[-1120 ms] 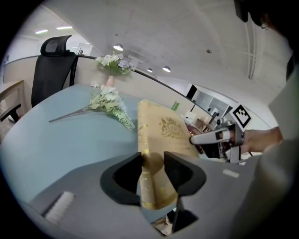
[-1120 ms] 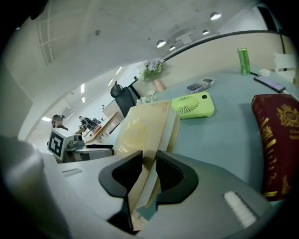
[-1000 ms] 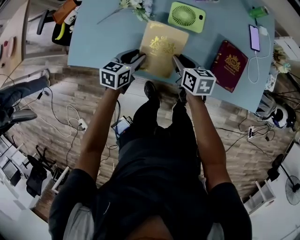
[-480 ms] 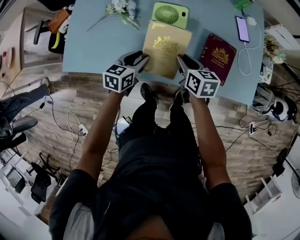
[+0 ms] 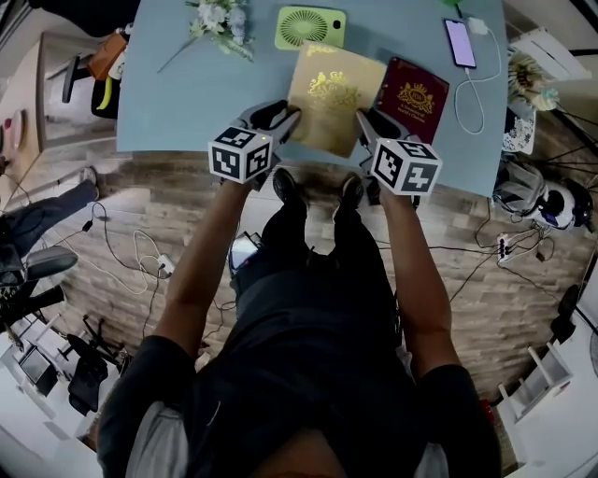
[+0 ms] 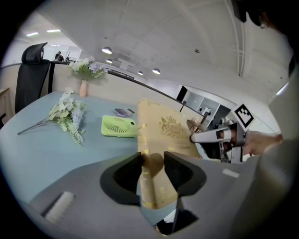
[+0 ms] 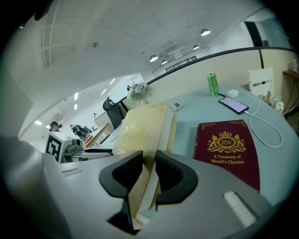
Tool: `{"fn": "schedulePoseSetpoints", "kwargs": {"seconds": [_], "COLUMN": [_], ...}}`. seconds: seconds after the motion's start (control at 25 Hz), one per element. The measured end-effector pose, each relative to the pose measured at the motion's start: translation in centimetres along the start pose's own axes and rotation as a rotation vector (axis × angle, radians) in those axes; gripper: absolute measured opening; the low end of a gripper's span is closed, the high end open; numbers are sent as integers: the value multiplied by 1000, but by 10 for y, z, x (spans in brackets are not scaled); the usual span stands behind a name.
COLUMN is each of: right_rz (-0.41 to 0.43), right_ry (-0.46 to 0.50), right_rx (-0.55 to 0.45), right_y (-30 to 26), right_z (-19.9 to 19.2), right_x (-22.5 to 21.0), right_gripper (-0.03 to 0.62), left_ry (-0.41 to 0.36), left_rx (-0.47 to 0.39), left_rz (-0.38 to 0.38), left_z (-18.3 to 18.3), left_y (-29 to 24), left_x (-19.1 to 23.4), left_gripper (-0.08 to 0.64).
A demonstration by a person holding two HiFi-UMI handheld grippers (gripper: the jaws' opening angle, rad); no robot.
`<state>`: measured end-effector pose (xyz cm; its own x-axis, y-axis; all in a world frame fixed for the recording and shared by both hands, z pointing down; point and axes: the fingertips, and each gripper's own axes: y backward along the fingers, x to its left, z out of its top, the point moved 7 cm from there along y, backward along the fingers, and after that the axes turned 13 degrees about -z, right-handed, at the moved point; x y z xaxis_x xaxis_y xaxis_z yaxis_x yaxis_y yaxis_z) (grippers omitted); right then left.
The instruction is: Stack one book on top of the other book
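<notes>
Two books are counted, one gold book (image 5: 332, 93) and one dark red book (image 5: 414, 93), one green fan (image 5: 310, 26), one phone (image 5: 460, 42), one green can (image 7: 212, 84), one loose spray of flowers (image 5: 213, 21), one vase of flowers (image 6: 85, 72), one table (image 5: 187, 98).

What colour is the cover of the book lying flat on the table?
The flat book is dark red with a gold crest and lettering, clearest in the right gripper view.
</notes>
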<state>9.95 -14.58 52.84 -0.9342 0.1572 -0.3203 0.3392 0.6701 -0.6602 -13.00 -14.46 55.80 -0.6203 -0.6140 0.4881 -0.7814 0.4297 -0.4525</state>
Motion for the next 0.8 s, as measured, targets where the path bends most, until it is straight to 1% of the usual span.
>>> {"fn": "schedulePoseSetpoints", "kwargs": {"seconds": [0.36,0.8], "right_rz": [-32,-63], "right_ry": [-28,-41], "right_rx": [-20,-21], "right_y": [26,43], "right_z": [1,5], "right_x": [-39,-92], "right_gripper": [84,84], "left_ry": [-12,-2], "left_rx": [8,26], "left_rz": [-32,-65], "left_z": [5,5], "left_y": [-34,-84], "left_x": [-30,-59], "left_gripper": [204,204]}}
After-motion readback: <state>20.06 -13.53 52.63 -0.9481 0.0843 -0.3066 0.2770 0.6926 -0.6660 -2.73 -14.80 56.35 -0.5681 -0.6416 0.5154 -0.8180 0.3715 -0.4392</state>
